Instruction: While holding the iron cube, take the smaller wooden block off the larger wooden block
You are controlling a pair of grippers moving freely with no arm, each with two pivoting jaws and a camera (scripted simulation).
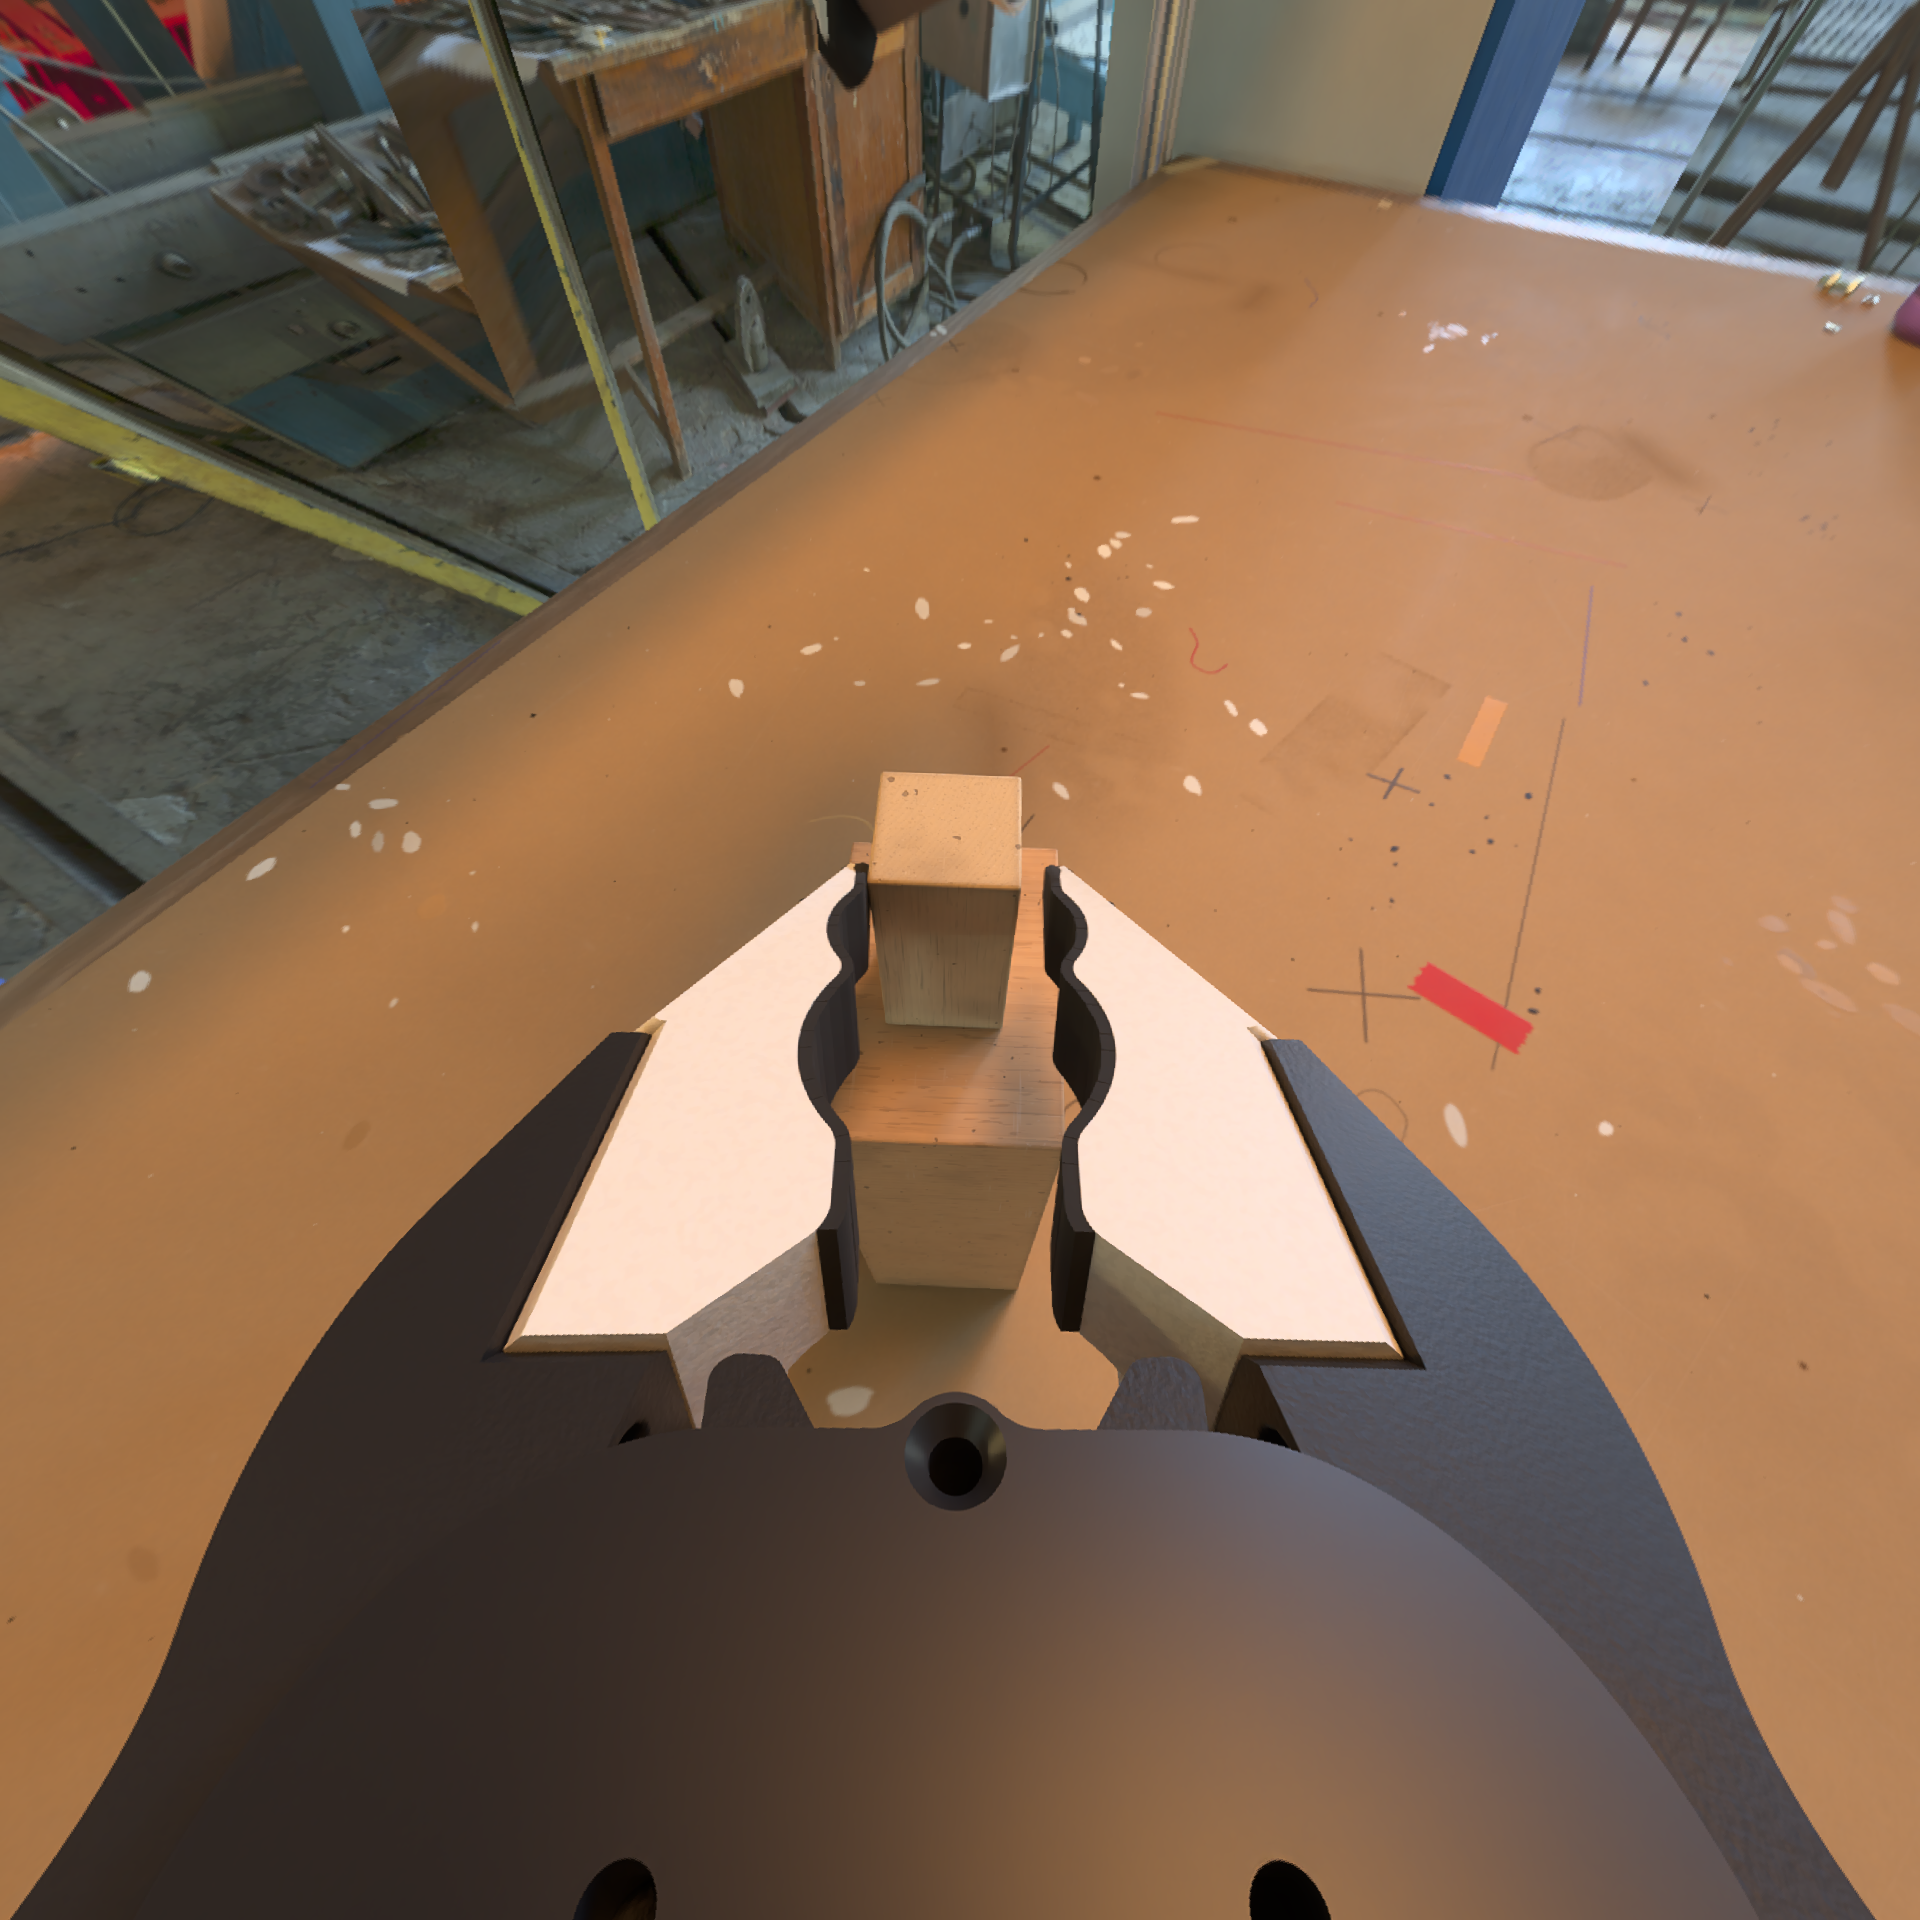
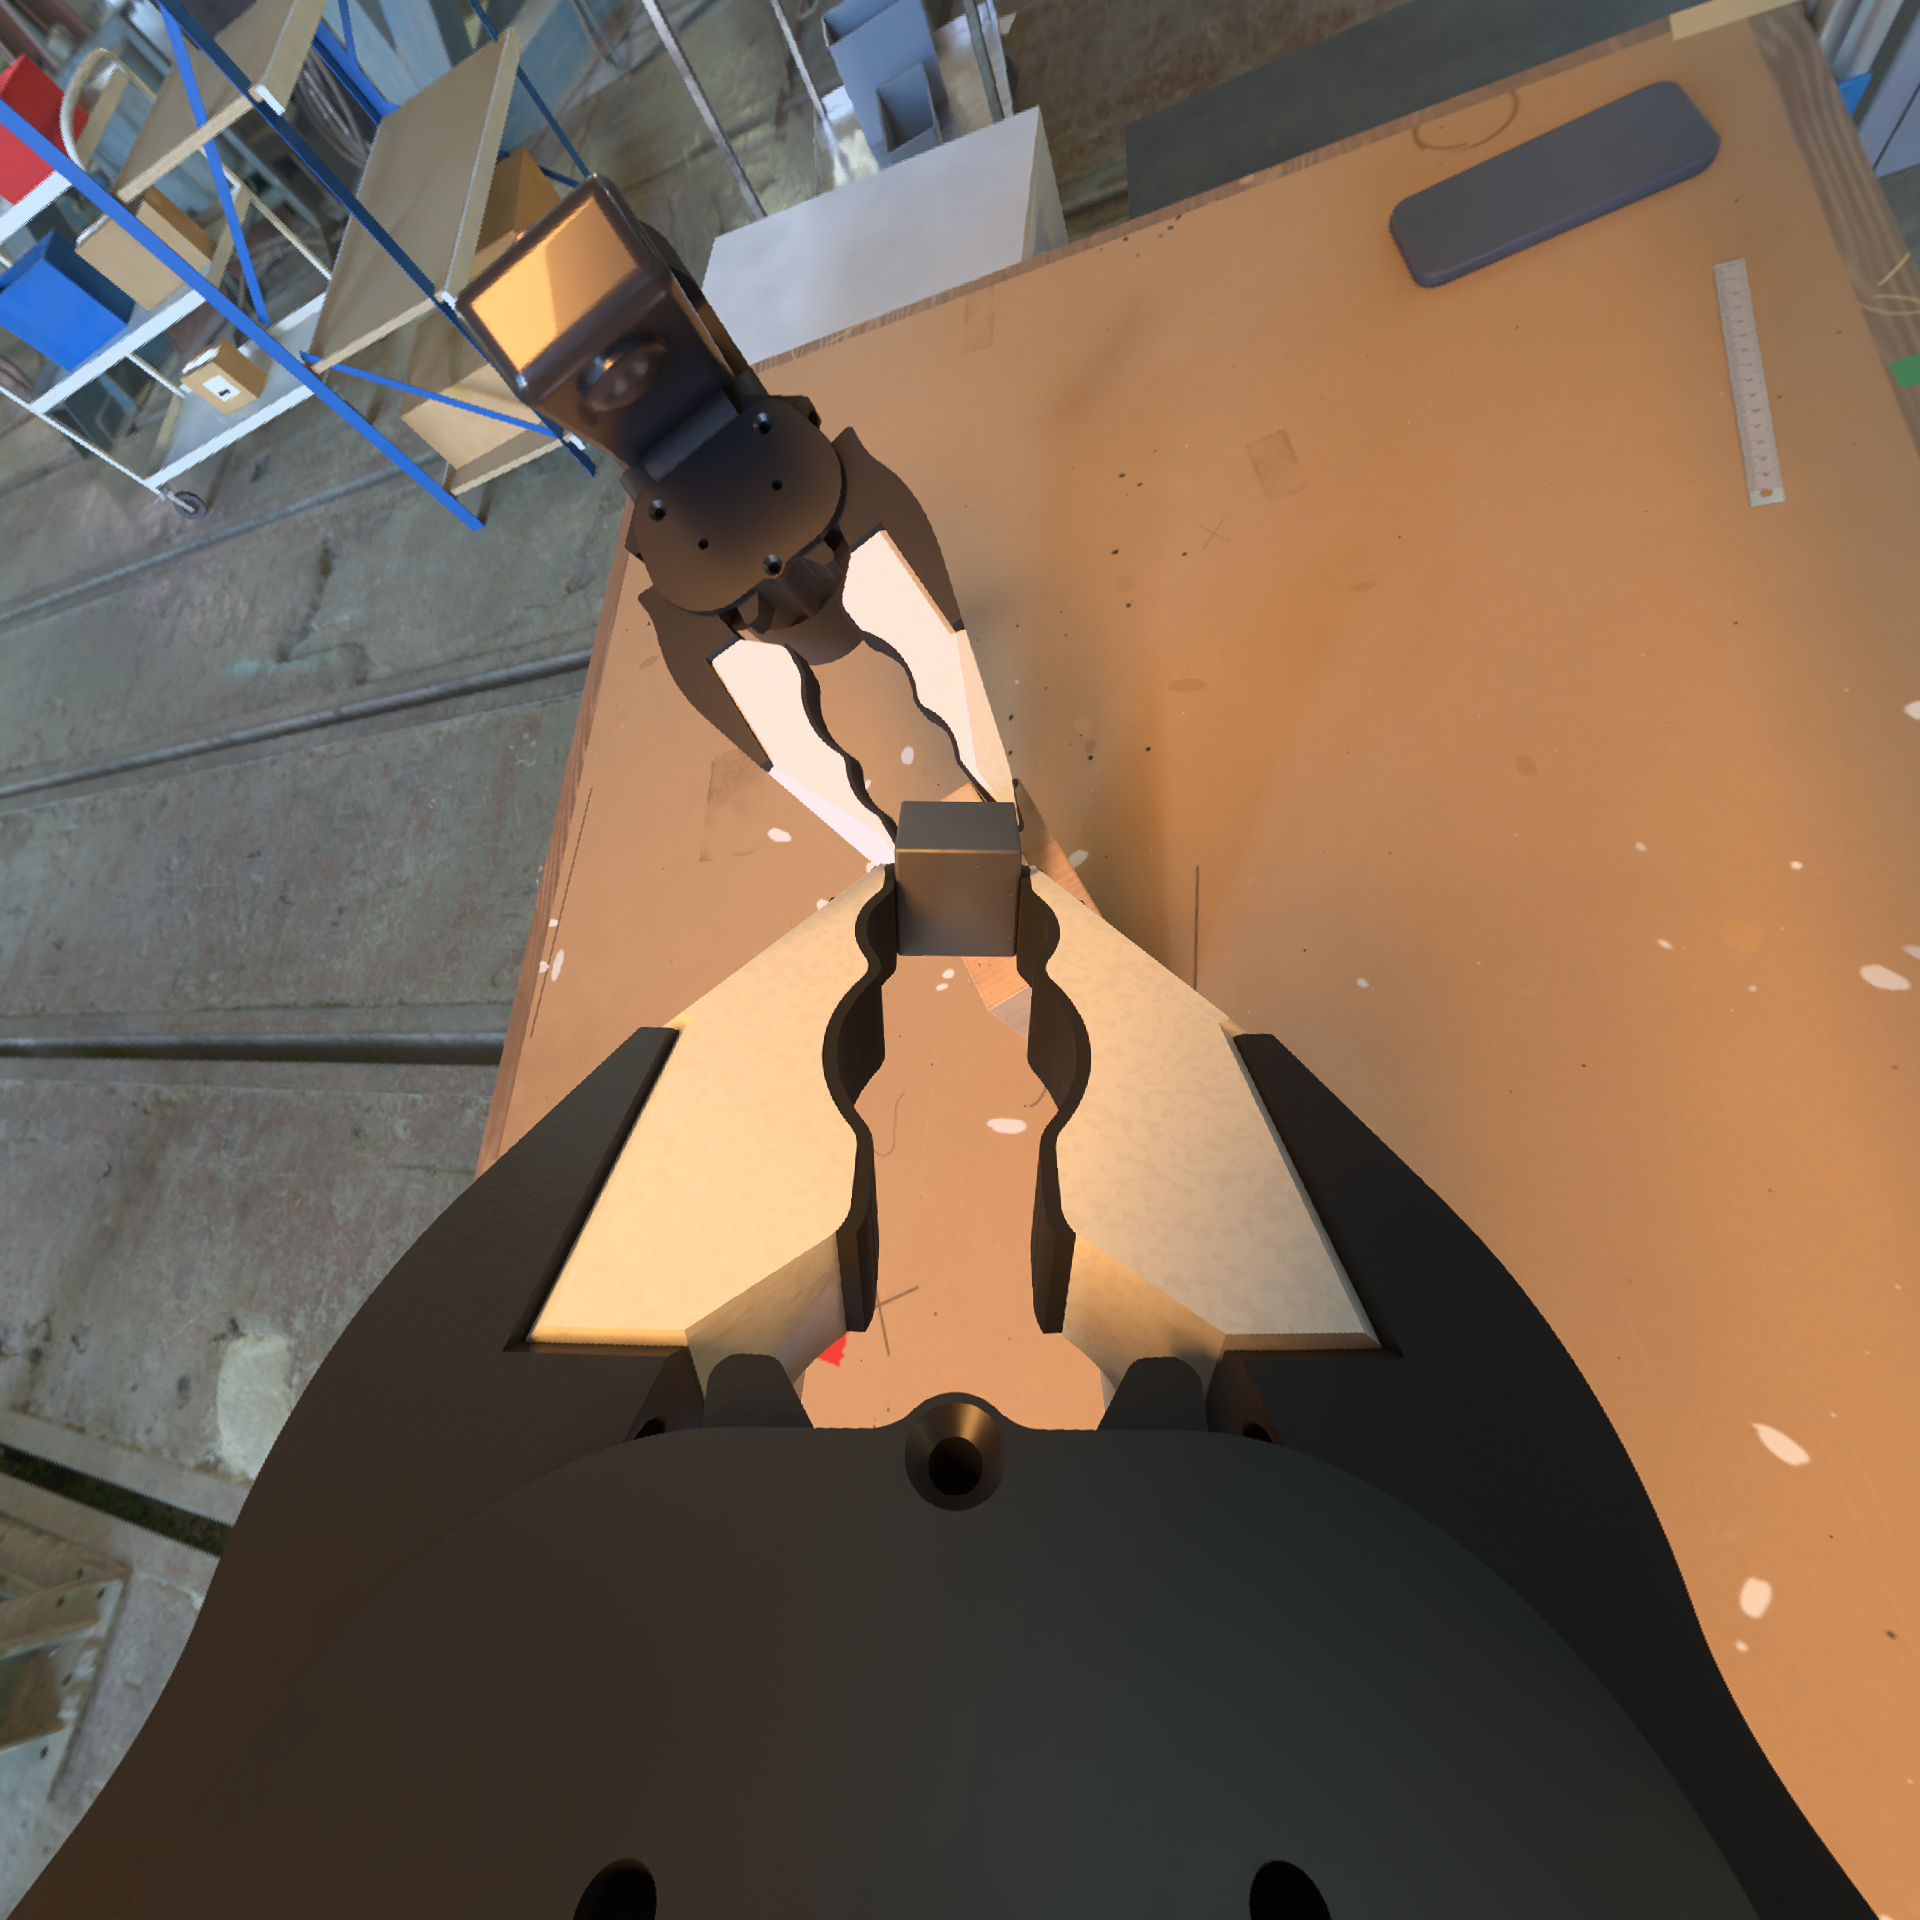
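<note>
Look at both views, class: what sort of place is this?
Probably a workshop. A paint-flecked orange worktable carries a steel ruler; a worn wooden bench and blue metal shelving stand on the concrete floor.

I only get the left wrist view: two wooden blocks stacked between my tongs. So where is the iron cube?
Observer: The right tongs are shut on the iron cube, pinched at their very tips, above the table.
Operator: Is it anywhere near my side?
Observer: Yes. The right wrist view looks past the cube straight at your left tongs, and the cube hides their tips.
Operator: Anything else on that table?
Observer: A dark flat pad and a metal ruler lie at its far end.
</note>
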